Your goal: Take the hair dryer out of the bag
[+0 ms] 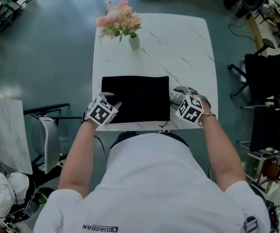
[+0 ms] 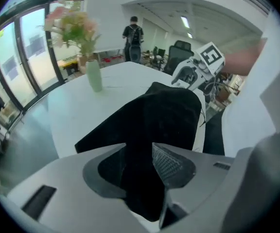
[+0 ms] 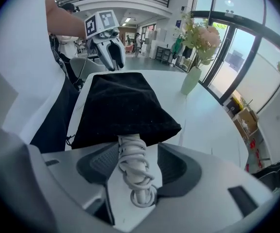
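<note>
White-marbled bench [image 1: 188, 47] under everything, carrying a black cloth bag [image 1: 136, 98] flat at the near edge and a vase of pink flowers [image 1: 132, 38] at the far one. From the head view, only a plain black rectangle between left tool [image 1: 112, 106] and right tool [image 1: 179, 98]. Shown solely by the right gripper view: white, cord-wrapped handle of the hair dryer [image 3: 131, 159] poking out of the bag's mouth, lying between wide-spread jaws, pads clear of it. Shown solely by the left gripper view: bag's opposite end lying between jaws likewise spread wide.
</note>
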{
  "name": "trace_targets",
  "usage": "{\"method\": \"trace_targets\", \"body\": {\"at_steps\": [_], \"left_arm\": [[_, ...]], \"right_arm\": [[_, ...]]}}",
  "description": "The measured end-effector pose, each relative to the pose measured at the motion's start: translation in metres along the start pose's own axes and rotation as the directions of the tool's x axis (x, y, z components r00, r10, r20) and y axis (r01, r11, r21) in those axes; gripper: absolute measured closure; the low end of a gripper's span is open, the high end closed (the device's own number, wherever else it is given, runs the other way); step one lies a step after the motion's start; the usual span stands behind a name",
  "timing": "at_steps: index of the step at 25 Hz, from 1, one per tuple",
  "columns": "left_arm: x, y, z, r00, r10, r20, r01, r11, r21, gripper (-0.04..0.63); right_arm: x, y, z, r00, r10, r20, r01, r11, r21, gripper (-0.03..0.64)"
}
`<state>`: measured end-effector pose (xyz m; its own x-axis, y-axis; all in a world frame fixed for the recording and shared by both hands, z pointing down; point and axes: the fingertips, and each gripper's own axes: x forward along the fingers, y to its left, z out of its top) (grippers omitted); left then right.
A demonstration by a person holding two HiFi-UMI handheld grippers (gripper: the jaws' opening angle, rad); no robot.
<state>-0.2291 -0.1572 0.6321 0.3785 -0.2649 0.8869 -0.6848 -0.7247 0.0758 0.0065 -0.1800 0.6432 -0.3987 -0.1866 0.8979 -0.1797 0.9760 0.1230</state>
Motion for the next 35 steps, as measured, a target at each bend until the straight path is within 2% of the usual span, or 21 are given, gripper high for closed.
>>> {"method": "trace_targets", "body": {"at_steps": [2,5,8,11,14,17,23,28,32,35], "left_arm": [[0.02,-0.003,0.01,0.999,-0.018,-0.05,0.022,0.996,0.084,0.416],[0.041,-0.009,0.023,0.992,-0.059,-0.107,0.073,0.989,0.129,0.416],[0.047,-0.017,0.033,0.987,-0.095,-0.126,0.117,0.977,0.179,0.416],[0.046,-0.027,0.038,0.983,-0.129,-0.133,0.158,0.958,0.238,0.416],[0.047,-0.039,0.038,0.975,-0.163,-0.147,0.202,0.93,0.307,0.416],[0.054,-0.043,0.034,0.972,-0.157,-0.174,0.211,0.909,0.358,0.416],[0.067,-0.043,0.027,0.971,-0.133,-0.199,0.199,0.91,0.365,0.416],[0.078,-0.041,0.025,0.976,-0.094,-0.195,0.159,0.922,0.352,0.419],[0.084,-0.048,0.019,0.972,-0.089,-0.215,0.167,0.912,0.376,0.477],[0.087,-0.05,0.016,0.971,-0.084,-0.225,0.162,0.92,0.357,0.518]], "right_arm": [[0.007,0.005,-0.004,0.999,0.014,-0.043,-0.015,1.0,-0.015,0.353],[0.012,0.007,-0.007,0.997,0.019,-0.08,-0.022,0.999,-0.043,0.352],[0.013,0.006,-0.004,0.996,0.02,-0.082,-0.024,0.998,-0.052,0.351],[0.014,0.005,0.001,0.998,0.022,-0.067,-0.026,0.998,-0.05,0.353],[0.015,0.007,0.006,0.998,0.029,-0.06,-0.033,0.998,-0.052,0.352],[0.021,0.012,0.008,0.997,0.042,-0.069,-0.047,0.997,-0.064,0.353],[0.031,0.017,0.011,0.997,0.026,-0.073,-0.03,0.998,-0.06,0.353],[0.033,0.015,0.011,0.996,0.037,-0.075,-0.04,0.999,-0.032,0.347],[0.032,0.016,0.011,0.996,0.04,-0.081,-0.042,0.999,-0.032,0.344],[0.036,0.017,0.004,0.99,0.03,-0.137,-0.04,0.997,-0.071,0.344]]}}
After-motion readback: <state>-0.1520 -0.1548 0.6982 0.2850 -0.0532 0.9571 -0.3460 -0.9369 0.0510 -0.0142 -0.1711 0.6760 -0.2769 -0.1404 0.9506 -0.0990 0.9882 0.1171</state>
